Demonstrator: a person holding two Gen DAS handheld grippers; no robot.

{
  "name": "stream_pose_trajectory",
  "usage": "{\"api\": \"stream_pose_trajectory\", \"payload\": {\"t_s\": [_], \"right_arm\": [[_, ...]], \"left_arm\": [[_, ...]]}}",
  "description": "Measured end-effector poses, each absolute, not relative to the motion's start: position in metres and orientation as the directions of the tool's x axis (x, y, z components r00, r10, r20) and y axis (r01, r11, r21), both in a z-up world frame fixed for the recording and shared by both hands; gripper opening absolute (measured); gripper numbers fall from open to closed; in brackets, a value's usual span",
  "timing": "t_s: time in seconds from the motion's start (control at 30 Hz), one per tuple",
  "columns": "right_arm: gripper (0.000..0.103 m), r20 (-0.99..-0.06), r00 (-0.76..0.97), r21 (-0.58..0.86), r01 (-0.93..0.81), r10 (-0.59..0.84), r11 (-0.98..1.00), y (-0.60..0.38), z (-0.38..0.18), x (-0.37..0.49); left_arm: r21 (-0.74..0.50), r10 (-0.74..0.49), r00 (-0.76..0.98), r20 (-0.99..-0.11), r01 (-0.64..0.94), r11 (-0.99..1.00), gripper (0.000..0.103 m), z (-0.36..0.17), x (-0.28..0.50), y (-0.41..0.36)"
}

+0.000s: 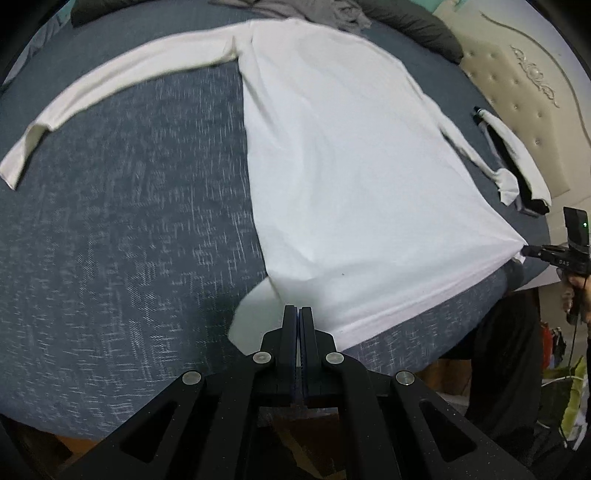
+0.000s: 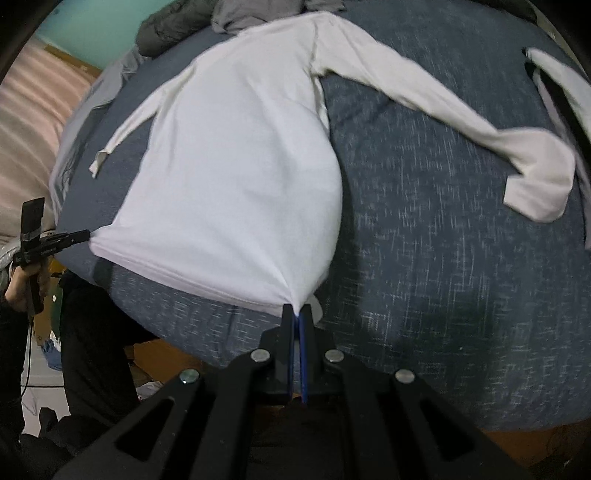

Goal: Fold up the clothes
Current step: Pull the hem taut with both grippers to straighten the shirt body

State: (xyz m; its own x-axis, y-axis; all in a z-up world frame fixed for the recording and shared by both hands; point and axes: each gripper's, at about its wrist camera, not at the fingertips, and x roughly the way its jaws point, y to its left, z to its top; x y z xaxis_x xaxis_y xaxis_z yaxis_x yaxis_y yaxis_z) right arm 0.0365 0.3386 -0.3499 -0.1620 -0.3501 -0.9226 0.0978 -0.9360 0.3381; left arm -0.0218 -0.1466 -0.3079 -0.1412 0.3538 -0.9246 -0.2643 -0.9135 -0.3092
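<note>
Both grippers' fingers (image 1: 286, 328) pinch the white shirt (image 1: 332, 147) hem corners (sleeves spread); uneven tension could slip cloth free, skewing any fold.

A long-sleeved shirt (image 1: 332, 155) lies spread on the bed (image 1: 129, 229), sleeves out to both sides. Each tool pinches a lower hem corner: left tool (image 1: 298, 314), right tool (image 2: 296, 314). More clothes (image 1: 295, 11) lie heaped at upper centre.
</note>
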Motion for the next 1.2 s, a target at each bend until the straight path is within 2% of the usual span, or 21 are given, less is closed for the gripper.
{"api": "stream_pose_trajectory", "payload": {"t_s": [0.2,0.27,0.3,0.33,0.4,0.43,0.57,0.8,0.9,0.93,1.0,1.2], "right_arm": [[0.004,-0.911,-0.178,0.362,0.085,-0.372,-0.928,0.346,-0.354,0.036],[0.011,-0.906,-0.185,0.374,0.072,-0.381,-0.924,0.348,-0.353,0.036],[0.023,-0.906,-0.181,0.376,0.072,-0.383,-0.924,0.348,-0.353,0.036],[0.041,-0.908,-0.177,0.372,0.073,-0.379,-0.925,0.347,-0.353,0.036],[0.052,-0.915,-0.165,0.36,0.08,-0.369,-0.929,0.344,-0.355,0.037],[0.052,-0.917,-0.156,0.359,0.082,-0.368,-0.93,0.342,-0.358,0.037],[0.052,-0.937,-0.104,0.324,0.103,-0.334,-0.941,0.33,-0.371,0.039],[0.05,-0.94,-0.1,0.317,0.101,-0.327,-0.943,0.323,-0.383,0.039],[0.019,-0.934,-0.104,0.329,0.116,-0.34,-0.937,0.318,-0.381,0.039],[0.015,-0.933,-0.104,0.33,0.126,-0.344,-0.935,0.316,-0.38,0.04],[0.01,-0.931,-0.107,0.334,0.138,-0.349,-0.932,0.314,-0.376,0.04],[0.006,-0.927,-0.121,0.339,0.136,-0.356,-0.931,0.318,-0.369,0.037]], "left_arm": [[-0.346,0.388,-0.133,-0.912,-0.255,-0.903,0.002,-0.311,-0.019,-0.155],[-0.335,0.378,-0.141,-0.915,-0.261,-0.906,0.004,-0.309,-0.018,-0.159],[-0.326,0.371,-0.143,-0.918,-0.264,-0.908,0.008,-0.307,-0.018,-0.161],[-0.323,0.367,-0.142,-0.919,-0.263,-0.909,0.012,-0.306,-0.017,-0.164],[-0.324,0.367,-0.143,-0.919,-0.254,-0.911,0.017,-0.305,-0.015,-0.17],[-0.323,0.365,-0.144,-0.92,-0.249,-0.913,0.019,-0.306,-0.015,-0.172],[-0.315,0.351,-0.112,-0.93,-0.252,-0.915,0.032,-0.317,-0.007,-0.174],[-0.297,0.326,-0.077,-0.942,-0.259,-0.919,0.034,-0.342,-0.002,-0.17],[-0.3,0.335,-0.085,-0.938,-0.28,-0.912,0.034,-0.344,-0.001,-0.164],[-0.303,0.339,-0.087,-0.937,-0.287,-0.909,0.034,-0.342,-0.001,-0.162],[-0.302,0.342,-0.092,-0.935,-0.293,-0.907,0.034,-0.339,-0.001,-0.16],[-0.271,0.319,-0.106,-0.942,-0.319,-0.908,0.034,-0.338,-0.001,-0.156]]}}
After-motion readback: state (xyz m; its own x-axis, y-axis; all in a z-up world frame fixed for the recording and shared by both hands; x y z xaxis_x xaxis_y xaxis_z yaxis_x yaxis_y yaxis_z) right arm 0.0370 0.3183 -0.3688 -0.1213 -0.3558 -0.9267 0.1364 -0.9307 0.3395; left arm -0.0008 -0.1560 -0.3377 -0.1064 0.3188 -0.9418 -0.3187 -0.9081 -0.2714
